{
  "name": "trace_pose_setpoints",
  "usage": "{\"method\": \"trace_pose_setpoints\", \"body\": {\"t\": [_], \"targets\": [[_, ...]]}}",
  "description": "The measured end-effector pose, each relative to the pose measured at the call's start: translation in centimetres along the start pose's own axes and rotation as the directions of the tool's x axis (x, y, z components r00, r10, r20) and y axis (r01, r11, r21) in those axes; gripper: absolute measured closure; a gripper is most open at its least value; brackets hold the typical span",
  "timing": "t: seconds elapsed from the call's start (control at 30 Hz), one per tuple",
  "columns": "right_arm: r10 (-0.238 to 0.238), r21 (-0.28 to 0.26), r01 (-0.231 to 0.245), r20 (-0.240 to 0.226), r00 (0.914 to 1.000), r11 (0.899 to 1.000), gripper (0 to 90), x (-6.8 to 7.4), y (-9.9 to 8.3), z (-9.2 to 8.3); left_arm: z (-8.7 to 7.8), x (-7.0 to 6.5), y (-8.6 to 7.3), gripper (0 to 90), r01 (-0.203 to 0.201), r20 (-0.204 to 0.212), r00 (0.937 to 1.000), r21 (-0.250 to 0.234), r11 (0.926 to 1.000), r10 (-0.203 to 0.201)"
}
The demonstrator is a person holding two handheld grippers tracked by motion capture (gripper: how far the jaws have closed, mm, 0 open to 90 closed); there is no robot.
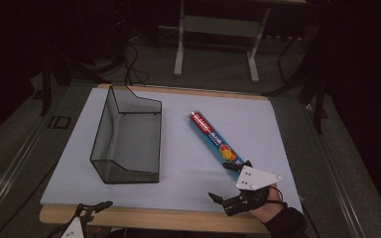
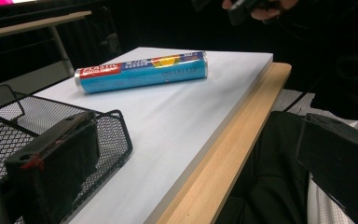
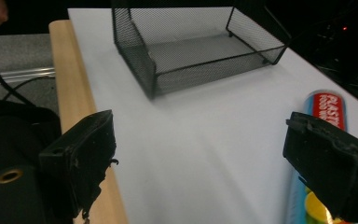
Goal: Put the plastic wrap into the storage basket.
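Seen from the high view: white board point(image 1: 178, 148) on a wood-edged table point(image 1: 144, 219), black wire mesh basket point(image 1: 126, 135) at left holding nothing, blue plastic food wrap box point(image 1: 213, 139) lying diagonally at right with bare board between, right gripper point(image 1: 230, 181) near the front right corner, jaws spread wide and gripping nothing, one tip just beside the box's near end, left gripper point(image 1: 96, 206) at the front edge. From the left gripper view: own jaws wide apart and empty, basket corner point(image 2: 107, 135) close by, box point(image 2: 142, 72) lying well apart near the far edge. From the right gripper view: jaws wide, nothing between them, basket point(image 3: 196, 46) empty ahead, box point(image 3: 326, 107) behind the right-hand jaw.
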State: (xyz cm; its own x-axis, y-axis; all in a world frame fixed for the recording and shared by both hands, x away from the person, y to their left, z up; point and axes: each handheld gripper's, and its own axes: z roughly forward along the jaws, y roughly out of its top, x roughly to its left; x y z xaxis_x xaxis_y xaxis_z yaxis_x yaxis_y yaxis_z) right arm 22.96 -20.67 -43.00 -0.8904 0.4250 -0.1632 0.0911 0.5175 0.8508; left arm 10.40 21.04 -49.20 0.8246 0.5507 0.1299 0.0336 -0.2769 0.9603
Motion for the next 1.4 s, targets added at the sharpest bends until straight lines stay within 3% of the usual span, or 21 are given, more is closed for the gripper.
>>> {"method": "trace_pose_setpoints", "body": {"t": [0.33,0.47,0.9,0.97,1.17,1.4], "targets": [[0.009,-0.021,-0.009,0.034,0.9994,1.000,9.6,-2.2,2.2,0.4,0.0,0.0,0.0,0.1,-0.002,0.002,1.0000,-0.001,1.0000,0.002],[0.025,-0.034,-0.023,0.056,0.9981,0.999,9.6,-3.8,2.8,0.9,0.0,0.0,0.0,0.1,-0.003,0.002,1.0000,0.001,1.0000,0.003],[0.094,0.011,-0.096,0.116,0.9888,0.995,9.6,-8.4,3.5,3.8,0.0,0.0,0.0,0.1,-0.003,0.007,1.0000,0.002,1.0000,0.003],[0.103,0.021,-0.107,0.121,0.9873,0.994,13.6,-9.2,3.6,4.3,0.0,0.0,0.0,0.1,-0.002,0.008,1.0000,0.002,1.0000,0.002],[0.166,0.078,-0.177,0.128,0.9778,0.981,13.5,-11.8,2.8,6.5,0.0,0.0,0.0,0.1,-0.004,0.010,0.9999,0.004,1.0000,0.004],[0.207,0.126,-0.227,0.154,0.9661,0.966,12.7,-13.2,1.8,8.0,0.0,0.0,0.0,0.1,-0.002,0.012,0.9999,0.004,1.0000,0.002]]}}
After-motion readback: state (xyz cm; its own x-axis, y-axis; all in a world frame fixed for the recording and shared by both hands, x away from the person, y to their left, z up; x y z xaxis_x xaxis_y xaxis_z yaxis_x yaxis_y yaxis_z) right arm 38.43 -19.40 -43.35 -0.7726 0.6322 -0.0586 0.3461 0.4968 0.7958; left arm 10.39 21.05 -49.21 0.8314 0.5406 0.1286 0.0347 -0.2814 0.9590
